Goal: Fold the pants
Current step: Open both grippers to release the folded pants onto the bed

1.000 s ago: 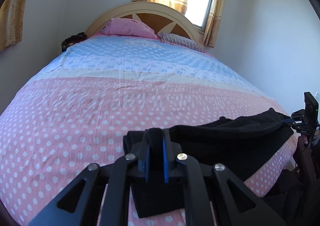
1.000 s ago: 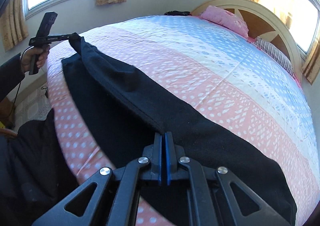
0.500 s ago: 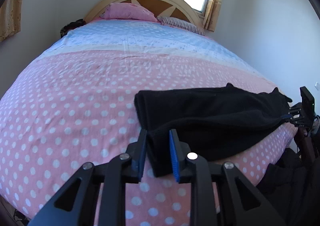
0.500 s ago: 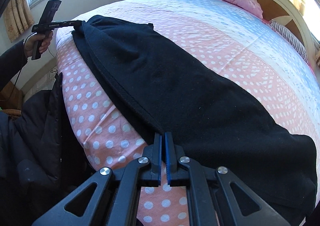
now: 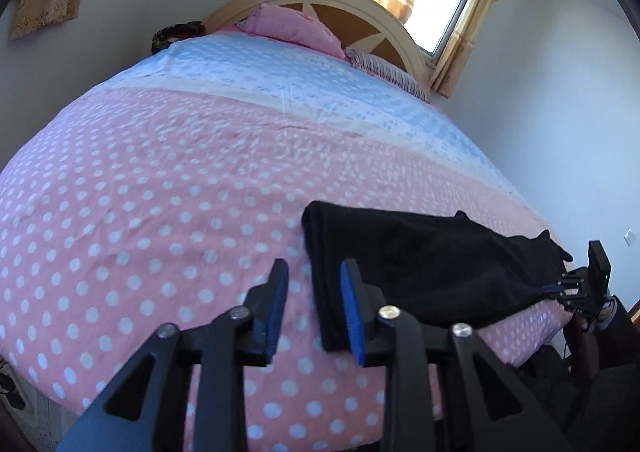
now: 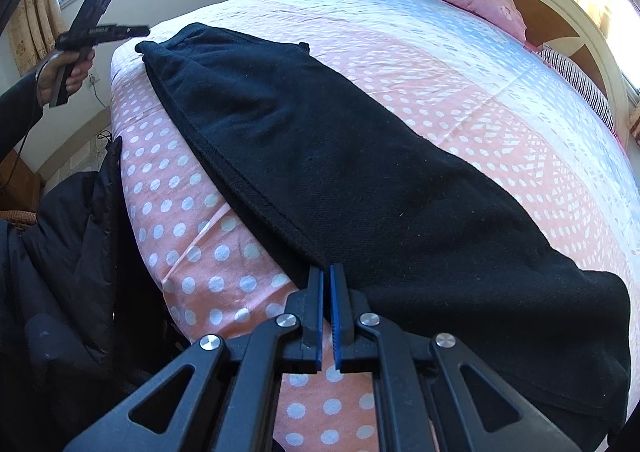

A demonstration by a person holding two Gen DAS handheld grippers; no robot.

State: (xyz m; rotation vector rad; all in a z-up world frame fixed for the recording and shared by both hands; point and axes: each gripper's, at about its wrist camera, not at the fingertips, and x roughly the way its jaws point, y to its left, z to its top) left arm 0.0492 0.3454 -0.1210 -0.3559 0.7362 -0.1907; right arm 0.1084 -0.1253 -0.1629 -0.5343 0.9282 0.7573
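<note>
Black pants (image 6: 360, 171) lie flat, folded lengthwise, along the near edge of the bed; they also show in the left wrist view (image 5: 432, 264). My left gripper (image 5: 314, 276) is open and empty, lifted just off the pants' left end. In the right wrist view it (image 6: 136, 28) hovers beyond the pants' far end. My right gripper (image 6: 326, 272) is nearly closed, with a thin gap between its pads, at the pants' near edge seam; I cannot see cloth between them. In the left wrist view it (image 5: 560, 286) sits at the pants' right end.
The bed (image 5: 160, 191) has a pink polka-dot and blue cover. A pink pillow (image 5: 296, 25) and a striped pillow (image 5: 384, 69) lie by the headboard (image 5: 360, 1). A dark jacket (image 6: 72, 252) hangs beside the bed edge.
The pants have been laid down flat on the bed. My left gripper has opened, let go of the left end and pulled back. My right gripper has lowered to the bed edge.
</note>
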